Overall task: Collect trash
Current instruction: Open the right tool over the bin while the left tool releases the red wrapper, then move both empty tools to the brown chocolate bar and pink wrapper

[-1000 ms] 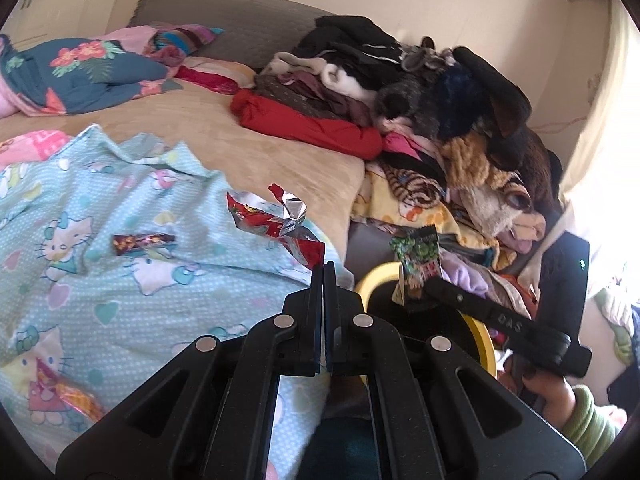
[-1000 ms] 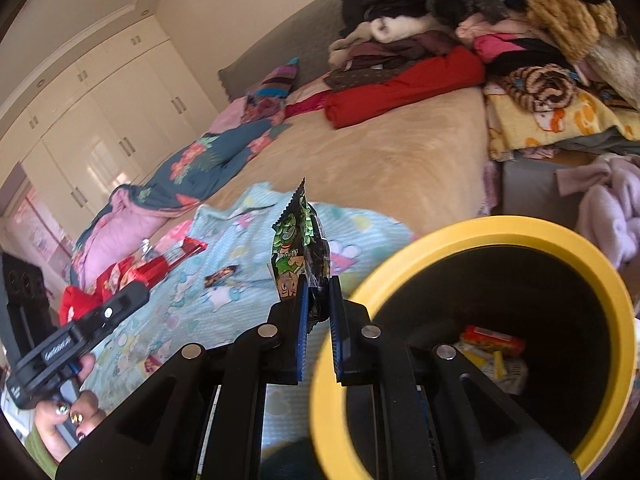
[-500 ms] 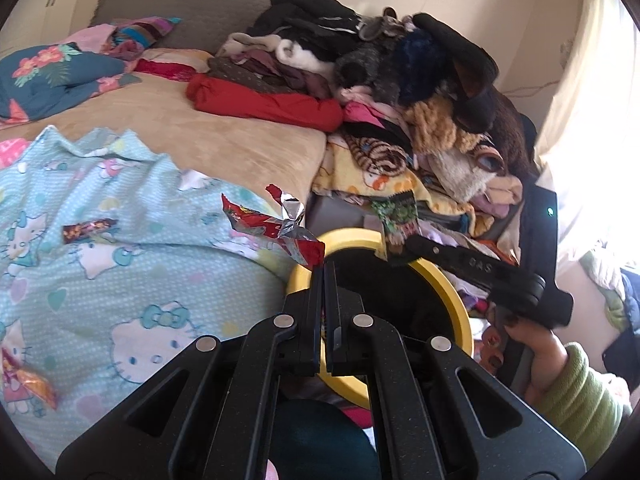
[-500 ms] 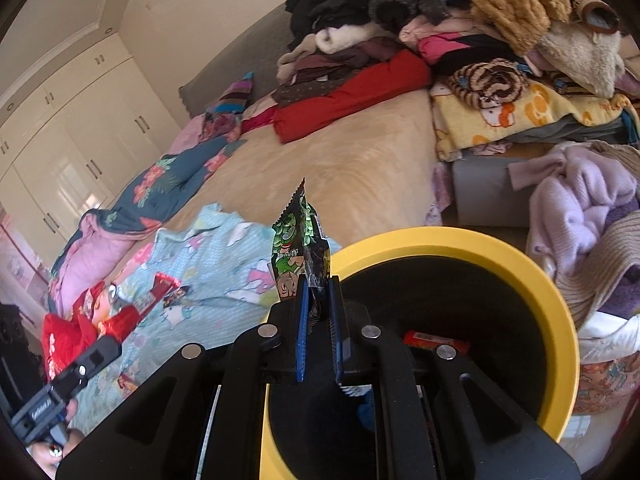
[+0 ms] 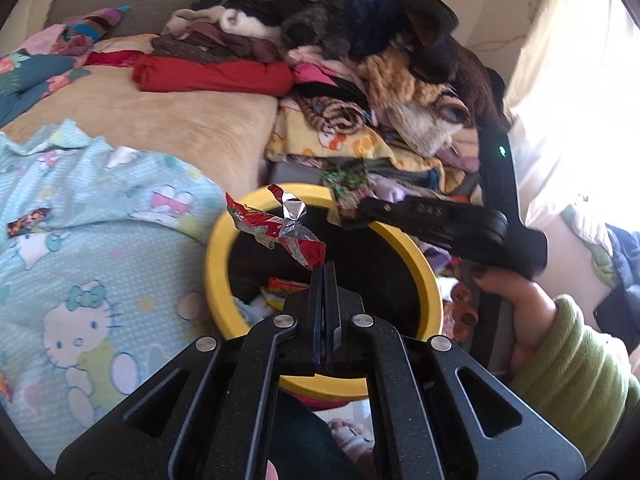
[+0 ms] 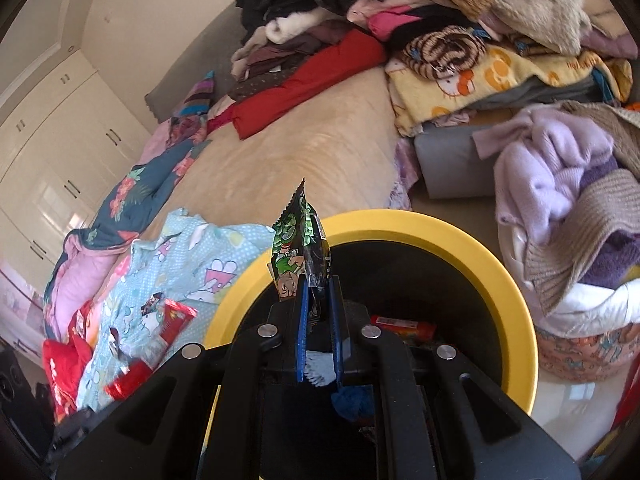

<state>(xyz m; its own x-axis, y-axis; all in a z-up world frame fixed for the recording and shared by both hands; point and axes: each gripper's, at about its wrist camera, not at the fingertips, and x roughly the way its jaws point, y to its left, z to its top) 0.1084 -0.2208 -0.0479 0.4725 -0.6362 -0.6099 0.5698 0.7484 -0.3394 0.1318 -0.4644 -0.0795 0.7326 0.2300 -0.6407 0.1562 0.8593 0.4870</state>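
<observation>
Beside the bed (image 5: 168, 120), below my claws, sits the yellow-rimmed bin (image 5: 216, 264); left gripper (image 5: 325, 268) pinches a red wrapper (image 5: 276, 230), right gripper (image 6: 318, 280), jaws easing apart, keeps a green wrapper (image 6: 298, 248) between them.

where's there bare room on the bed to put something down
The tan bedspread is bare between the blue sheet and the red cloth. Crowded: the clothes pile at the far side, and a wrapper on the sheet.
</observation>
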